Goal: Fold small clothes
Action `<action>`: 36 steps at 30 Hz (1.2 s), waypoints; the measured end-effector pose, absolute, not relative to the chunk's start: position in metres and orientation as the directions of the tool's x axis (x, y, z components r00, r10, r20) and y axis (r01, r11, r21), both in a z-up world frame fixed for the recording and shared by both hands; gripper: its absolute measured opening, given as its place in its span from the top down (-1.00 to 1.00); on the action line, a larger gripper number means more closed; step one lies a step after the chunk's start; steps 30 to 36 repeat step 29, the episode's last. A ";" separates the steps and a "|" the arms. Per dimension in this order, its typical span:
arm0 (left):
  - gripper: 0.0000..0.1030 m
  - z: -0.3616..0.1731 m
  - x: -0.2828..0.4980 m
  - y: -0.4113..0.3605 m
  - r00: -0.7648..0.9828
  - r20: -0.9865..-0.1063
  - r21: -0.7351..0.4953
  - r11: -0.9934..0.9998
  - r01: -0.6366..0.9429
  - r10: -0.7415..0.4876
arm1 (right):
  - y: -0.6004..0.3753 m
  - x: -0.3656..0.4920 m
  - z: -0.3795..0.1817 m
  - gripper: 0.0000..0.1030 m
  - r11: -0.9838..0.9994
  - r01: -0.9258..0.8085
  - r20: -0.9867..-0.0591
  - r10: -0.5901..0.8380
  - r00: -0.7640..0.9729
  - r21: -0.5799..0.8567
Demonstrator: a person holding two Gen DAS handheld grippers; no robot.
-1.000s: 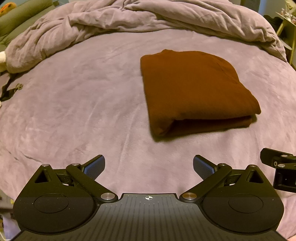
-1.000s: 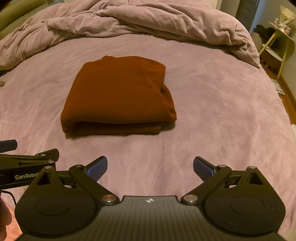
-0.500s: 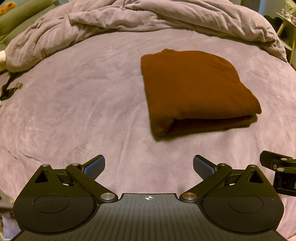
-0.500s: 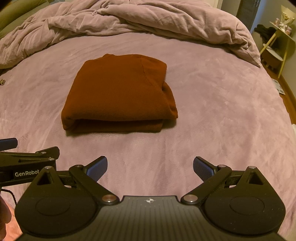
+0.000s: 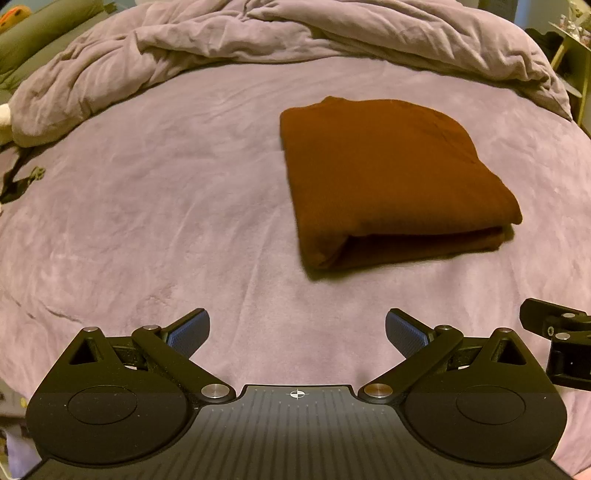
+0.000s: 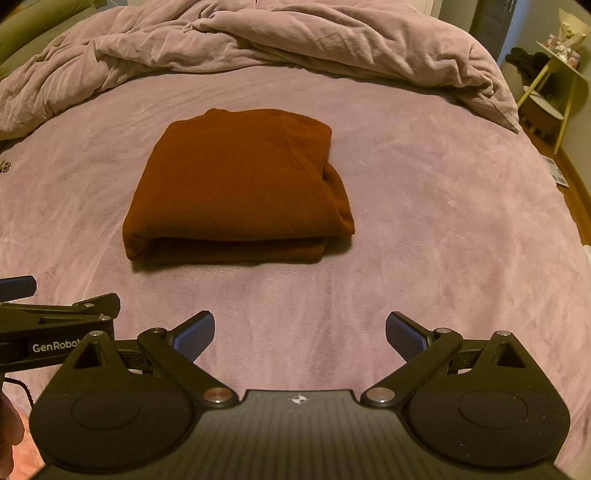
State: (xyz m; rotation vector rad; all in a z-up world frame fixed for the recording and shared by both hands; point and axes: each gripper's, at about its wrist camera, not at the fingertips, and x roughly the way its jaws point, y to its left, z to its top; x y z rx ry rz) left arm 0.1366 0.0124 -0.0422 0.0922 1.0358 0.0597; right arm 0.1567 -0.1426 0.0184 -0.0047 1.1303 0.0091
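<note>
We hold the left gripper and right gripper side by side, low, level, jaws spread and empty; the folded rust garment lies beyond them on the mauve bedspread.

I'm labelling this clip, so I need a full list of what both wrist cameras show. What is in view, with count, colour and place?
folded garment: one, rust brown, lying flat in the middle of the bed, touched by neither gripper
bed cover: one, mauve, spread under the garment
duvet: one, mauve, bunched along the far edge of the bed
bolster: one, olive green, far left beyond the duvet
side table: one, pale yellow, far right beside the bed, small items on top too blurred to name
left gripper: one, black with blue pads, open, near the bed's front edge
right gripper: one, black with blue pads, open, beside the left one
</note>
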 end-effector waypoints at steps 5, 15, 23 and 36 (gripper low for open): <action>-1.00 -0.043 0.136 0.011 0.516 -0.851 0.116 0.993 -0.004 0.101 | -0.143 0.156 0.019 -0.92 1.000 -0.011 -0.905 0.003 0.424 -0.002; -1.00 -0.044 0.134 0.009 0.530 -0.840 0.144 0.989 0.012 0.116 | -0.142 0.154 0.019 -0.92 1.000 -0.012 -0.902 0.001 0.432 -0.005; -1.00 -0.045 0.134 0.010 0.517 -0.848 0.142 0.990 0.008 0.117 | -0.141 0.155 0.018 -0.92 1.000 -0.010 -0.904 -0.004 0.427 -0.009; -1.00 -0.045 0.133 0.011 0.515 -0.850 0.130 0.991 0.001 0.111 | -0.142 0.155 0.019 -0.92 1.000 -0.011 -0.903 -0.006 0.430 -0.012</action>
